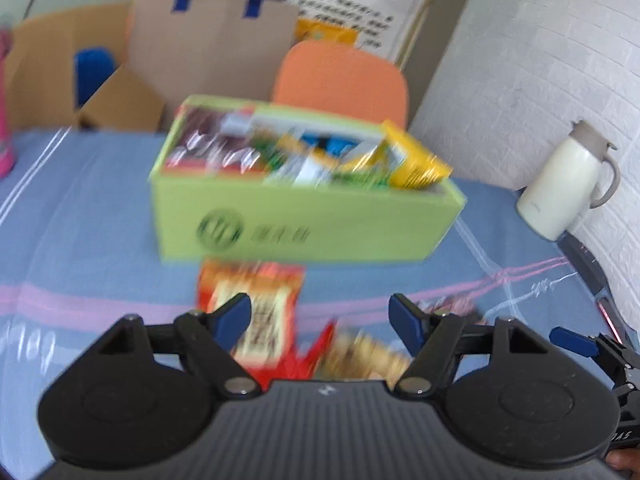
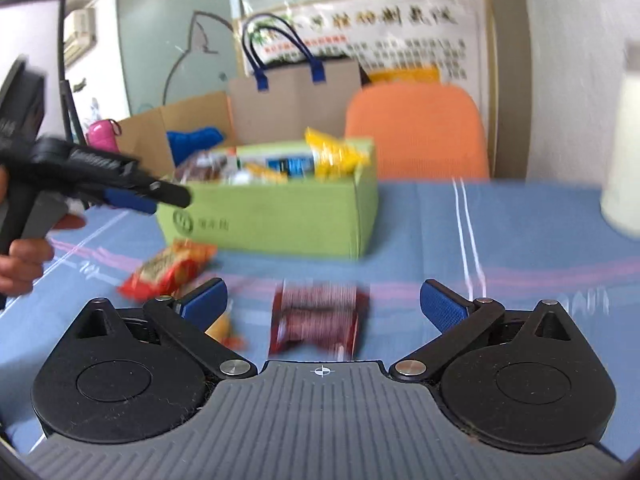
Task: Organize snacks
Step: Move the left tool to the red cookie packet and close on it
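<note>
A green cardboard box [image 1: 304, 224] full of snack packets stands on the blue tablecloth; it also shows in the right wrist view [image 2: 280, 216]. My left gripper [image 1: 320, 320] is open above a red-orange snack packet [image 1: 260, 312] and a yellowish packet [image 1: 360, 356] lying in front of the box. My right gripper [image 2: 324, 304] is open just above a dark red snack packet [image 2: 320, 316]. The red-orange packet [image 2: 168, 268] lies to its left, with a small orange packet [image 2: 224, 330] near the left finger. The left gripper [image 2: 132, 196] shows at the left, held by a hand.
A white thermos jug [image 1: 568, 184] stands at the table's right by the white wall. An orange chair [image 1: 344, 80], a brown paper bag [image 1: 208, 36] and cardboard boxes [image 1: 120, 100] are behind the table. A pink bottle [image 1: 4, 120] stands far left.
</note>
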Demonstrator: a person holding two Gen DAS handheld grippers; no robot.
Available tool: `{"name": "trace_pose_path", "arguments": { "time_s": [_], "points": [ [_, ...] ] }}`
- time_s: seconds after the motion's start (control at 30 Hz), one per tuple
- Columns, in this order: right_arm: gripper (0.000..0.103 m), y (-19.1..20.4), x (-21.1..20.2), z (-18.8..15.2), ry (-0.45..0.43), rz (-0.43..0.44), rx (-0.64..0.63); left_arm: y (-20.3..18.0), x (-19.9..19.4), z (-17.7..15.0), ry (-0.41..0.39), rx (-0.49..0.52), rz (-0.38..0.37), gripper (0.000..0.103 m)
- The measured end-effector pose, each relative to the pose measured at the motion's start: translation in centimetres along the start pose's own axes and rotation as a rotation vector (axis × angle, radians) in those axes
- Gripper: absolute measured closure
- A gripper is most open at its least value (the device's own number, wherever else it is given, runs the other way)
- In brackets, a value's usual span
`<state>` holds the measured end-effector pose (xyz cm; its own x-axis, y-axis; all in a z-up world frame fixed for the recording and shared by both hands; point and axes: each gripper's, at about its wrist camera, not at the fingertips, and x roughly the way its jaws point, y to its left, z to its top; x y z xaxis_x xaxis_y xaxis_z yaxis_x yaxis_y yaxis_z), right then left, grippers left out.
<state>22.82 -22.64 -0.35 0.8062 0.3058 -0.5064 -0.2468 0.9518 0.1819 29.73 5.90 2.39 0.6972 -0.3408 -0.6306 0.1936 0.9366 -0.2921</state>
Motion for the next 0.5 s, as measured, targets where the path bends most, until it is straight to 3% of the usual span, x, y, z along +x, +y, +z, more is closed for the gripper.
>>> {"name": "trace_pose_path", "arguments": {
  "time_s": [0.13, 0.27, 0.37, 0.5],
  "points": [
    [0.01, 1.1, -0.8, -1.9, 0.03, 0.025, -0.006, 1.1, -1.3, -2.3, 0.0, -0.004, 0.083, 0.032],
    [0.01, 3.5, 0.0, -0.8, 0.02, 0.108, -0.051, 2.3, -1.4, -1.1, -0.017, -0.001, 0.139, 0.031],
    [0.01, 6.2, 1.7, 0.5, 0.017, 0.174, -0.084, 3.5, -0.4, 0.3, 0.002, -0.02, 0.116, 0.022],
    [0.01, 10.3, 5.1, 1.6, 0.041, 0.285, -0.076, 5.5, 1.6, 2.7, 0.077, -0.048, 0.042, 0.022]
  ]
}}
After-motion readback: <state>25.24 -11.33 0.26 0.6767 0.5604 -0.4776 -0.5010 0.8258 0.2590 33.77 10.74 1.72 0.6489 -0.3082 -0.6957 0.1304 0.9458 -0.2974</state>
